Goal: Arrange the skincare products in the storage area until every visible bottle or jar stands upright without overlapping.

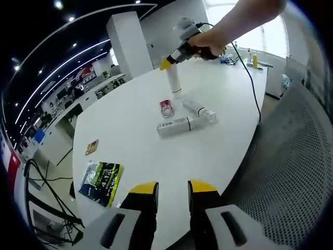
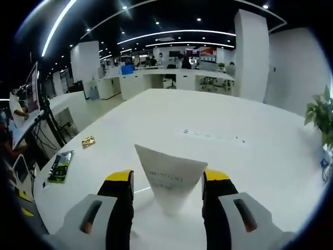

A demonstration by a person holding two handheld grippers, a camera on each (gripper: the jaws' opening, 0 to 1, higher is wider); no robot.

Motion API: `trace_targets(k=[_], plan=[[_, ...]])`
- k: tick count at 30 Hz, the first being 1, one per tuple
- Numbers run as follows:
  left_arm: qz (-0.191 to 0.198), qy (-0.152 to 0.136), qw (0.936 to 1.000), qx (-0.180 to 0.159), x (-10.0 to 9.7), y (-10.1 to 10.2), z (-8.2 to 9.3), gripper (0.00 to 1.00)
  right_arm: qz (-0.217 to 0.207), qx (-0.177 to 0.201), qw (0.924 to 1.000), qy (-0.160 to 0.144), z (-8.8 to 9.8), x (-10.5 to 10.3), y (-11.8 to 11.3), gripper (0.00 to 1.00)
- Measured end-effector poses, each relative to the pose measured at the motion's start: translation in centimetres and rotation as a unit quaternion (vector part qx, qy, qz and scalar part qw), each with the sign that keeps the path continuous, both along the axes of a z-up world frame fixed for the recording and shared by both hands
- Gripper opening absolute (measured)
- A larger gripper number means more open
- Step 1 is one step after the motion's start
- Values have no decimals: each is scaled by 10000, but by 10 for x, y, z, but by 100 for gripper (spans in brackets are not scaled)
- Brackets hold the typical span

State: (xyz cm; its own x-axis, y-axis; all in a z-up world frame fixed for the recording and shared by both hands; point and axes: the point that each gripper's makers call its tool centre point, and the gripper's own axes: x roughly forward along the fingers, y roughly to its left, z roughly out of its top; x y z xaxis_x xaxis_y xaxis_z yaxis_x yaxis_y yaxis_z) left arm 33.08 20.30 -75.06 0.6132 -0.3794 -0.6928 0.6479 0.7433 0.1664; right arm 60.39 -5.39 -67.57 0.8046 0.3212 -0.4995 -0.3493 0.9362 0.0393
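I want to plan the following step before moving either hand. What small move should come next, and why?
Probably open the right gripper and lift it clear: the white tube it holds already looks upright on the table. Two white bottles and a red-labelled jar are lying down beside it, while the left gripper hovers open at the table edge.

A flat green-and-black printed packet (image 1: 102,180) lies near the edge of the large white table (image 1: 130,109), with a small tan square card (image 1: 92,147) nearby; a grey mesh chair back (image 1: 291,166) stands beside the table.
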Motion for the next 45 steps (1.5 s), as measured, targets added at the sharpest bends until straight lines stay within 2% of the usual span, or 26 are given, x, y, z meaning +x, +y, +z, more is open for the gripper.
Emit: trace_targets(k=[3,7,13,16,18,20,21,23,24,25,27,28,29,30,31,33,34,35,36,37,38,39,40,41,42,45], plan=[[-8,-4,10000,1,0,0,0,23,67,-2,10000,-71,7,-6,-1,57],[-29,12,10000,7,-1,-1,-1,23,422,-336,9978,-386,24,-13,-2,62],[-68,32,10000,22,-1,-2,-2,23,795,-763,9899,-897,63,-22,-3,65],[-66,36,10000,28,-1,-1,-2,23,913,-842,9869,-1028,77,-26,5,65],[-62,29,10000,32,-1,-1,-2,23,1150,-1110,9795,-1226,90,-27,19,65],[-60,43,10000,37,-2,-1,-2,23,1525,-1337,9676,-1503,107,-30,43,65],[-64,40,10000,48,-2,-1,-2,23,1867,-1501,9566,-1658,116,-32,62,65],[-70,45,10000,46,-2,-1,-2,23,2323,-1790,9391,-1793,123,-34,85,66],[-72,55,9999,58,-2,-1,-3,23,2673,-1994,9243,-1858,126,-36,101,66],[-75,56,9999,75,-2,0,-3,23,2922,-2049,9149,-1886,128,-38,113,66],[-64,60,9999,77,-2,0,-3,23,3518,-2123,8935,-1811,125,-45,139,68],[-63,57,9999,83,-2,0,-3,23,3802,-2128,8846,-1663,118,-49,147,69],[-63,53,9999,90,-2,0,-3,23,4097,-2262,8730,-1372,106,-52,155,71],[-63,52,9999,89,-2,0,-3,23,4305,-2478,8582,-1296,98,-53,158,71],[-61,40,9999,89,-2,0,-3,23,4593,-2824,8332,-1230,87,-55,162,71],[-52,25,9999,89,-1,1,-2,23,4884,-3427,7953,-1070,71,-56,162,71],[-39,9,9999,92,-1,1,-1,23,5116,-3778,7654,-982,60,-57,162,71],[-17,-8,10000,85,0,2,-1,23,5297,-3930,7464,-889,53,-60,164,71],[6,-3,10000,44,0,2,0,23,5497,-4022,7296,-610,41,-61,163,71],[0,11,10000,35,0,2,-1,23,5586,-4090,7204,-422,34,-60,163,71],[-73,80,9999,37,-2,0,-3,23,5695,-4187,7073,-91,24,-59,160,71],[-139,117,9998,72,-4,-2,-5,23,5792,-4233,6966,81,17,-59,159,71],[-185,106,9997,127,-5,-3,-6,23,5848,-4317,6865,192,13,-58,157,70],[-180,77,9997,129,-4,-3,-5,23,5852,-4417,6799,141,10,-53,158,69],[-125,38,9999,96,-2,-1,-3,23,5929,-4606,6604,120,5,-47,157,67],[-43,81,9999,73,-1,1,-3,23,6060,-4875,6266,501,-12,-43,142,67]])
